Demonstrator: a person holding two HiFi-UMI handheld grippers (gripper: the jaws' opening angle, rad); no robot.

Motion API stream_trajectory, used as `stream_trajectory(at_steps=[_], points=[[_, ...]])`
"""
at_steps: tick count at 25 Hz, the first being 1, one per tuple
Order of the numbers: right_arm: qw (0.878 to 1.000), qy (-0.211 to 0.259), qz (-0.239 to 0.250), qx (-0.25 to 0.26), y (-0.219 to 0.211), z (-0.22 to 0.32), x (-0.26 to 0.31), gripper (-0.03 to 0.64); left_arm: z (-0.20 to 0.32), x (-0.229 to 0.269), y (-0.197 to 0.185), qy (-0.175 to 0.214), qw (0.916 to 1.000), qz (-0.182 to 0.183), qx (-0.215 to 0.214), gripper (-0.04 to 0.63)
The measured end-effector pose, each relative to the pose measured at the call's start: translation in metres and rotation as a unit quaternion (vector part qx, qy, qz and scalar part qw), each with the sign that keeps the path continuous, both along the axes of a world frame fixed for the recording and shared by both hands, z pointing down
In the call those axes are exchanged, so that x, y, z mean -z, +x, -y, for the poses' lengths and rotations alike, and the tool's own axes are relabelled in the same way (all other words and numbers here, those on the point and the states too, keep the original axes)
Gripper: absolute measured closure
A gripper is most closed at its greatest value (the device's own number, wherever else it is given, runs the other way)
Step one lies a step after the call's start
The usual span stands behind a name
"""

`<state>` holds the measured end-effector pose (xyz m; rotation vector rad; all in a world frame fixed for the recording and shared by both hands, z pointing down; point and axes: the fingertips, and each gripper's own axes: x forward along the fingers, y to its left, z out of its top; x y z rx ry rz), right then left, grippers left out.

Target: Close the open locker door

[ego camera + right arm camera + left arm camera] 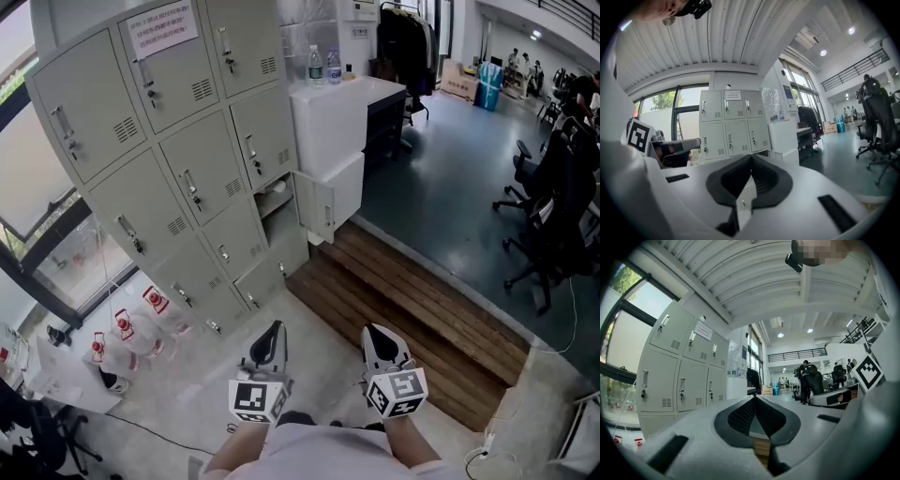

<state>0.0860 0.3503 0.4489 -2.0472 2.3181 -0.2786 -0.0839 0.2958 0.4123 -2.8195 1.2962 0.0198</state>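
The grey locker bank [178,178] stands at the left of the head view, several steps ahead of me. One door [333,199] in its right column hangs open, swung out to the right, and shows a compartment [275,202] with something pale inside. My left gripper [273,330] and right gripper [374,334] are held low in front of my body, far short of the lockers. Both are shut with nothing between the jaws. The left gripper [754,397] has the lockers [679,376] to its left. The right gripper [751,157] points at the lockers [733,124].
A white cabinet [342,117] carrying two bottles [316,66] stands right beside the open door. A wooden platform [403,300] runs along the floor under it. Bags with red labels [141,323] lie at the lockers' foot. Office chairs [553,216] stand to the right.
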Motion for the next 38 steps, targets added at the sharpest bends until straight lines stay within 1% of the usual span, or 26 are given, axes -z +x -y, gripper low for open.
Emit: stream_trajectory(at_steps=[3,8,13,16,19,22,25,28,31,34,38], points=[[1.0,0.0,0.0,0.0,0.008,0.013,-0.001,0.604,0.014,-0.002,0.009,-0.002,1.0,0.003,0.0,0.584],[1.0,-0.003,0.0,-0.009,0.025,0.051,-0.006,0.604,0.053,-0.007,0.025,-0.003,1.0,0.004,-0.008,0.584],[1.0,-0.007,-0.001,-0.019,0.037,0.109,-0.017,0.604,0.118,-0.017,0.037,-0.004,0.9998,0.0,-0.021,0.584],[0.999,-0.014,-0.002,-0.033,0.044,0.162,-0.028,0.604,0.176,-0.026,0.043,-0.008,0.9995,-0.003,-0.03,0.584],[0.999,-0.025,-0.004,-0.029,0.04,0.233,-0.032,0.604,0.248,-0.028,0.047,-0.01,0.999,-0.004,-0.043,0.584],[0.999,-0.024,-0.024,-0.028,0.036,0.309,-0.026,0.604,0.323,-0.017,0.048,0.007,0.9984,0.004,-0.055,0.584],[0.999,-0.019,-0.026,-0.041,0.041,0.374,-0.02,0.604,0.394,-0.004,0.046,0.022,0.9979,0.007,-0.061,0.584],[0.998,-0.014,-0.034,-0.06,0.045,0.423,-0.015,0.604,0.449,-0.001,0.045,0.021,0.9976,0.008,-0.066,0.584],[0.997,-0.012,-0.041,-0.071,0.054,0.454,-0.011,0.604,0.481,-0.006,0.052,0.008,0.9977,0.0,-0.067,0.584],[0.996,-0.007,-0.036,-0.079,0.065,0.474,-0.008,0.604,0.499,-0.011,0.06,-0.001,0.9974,-0.001,-0.072,0.584],[0.997,-0.006,-0.049,-0.058,0.074,0.496,-0.004,0.604,0.515,-0.011,0.07,-0.009,0.9982,-0.003,-0.059,0.584]])
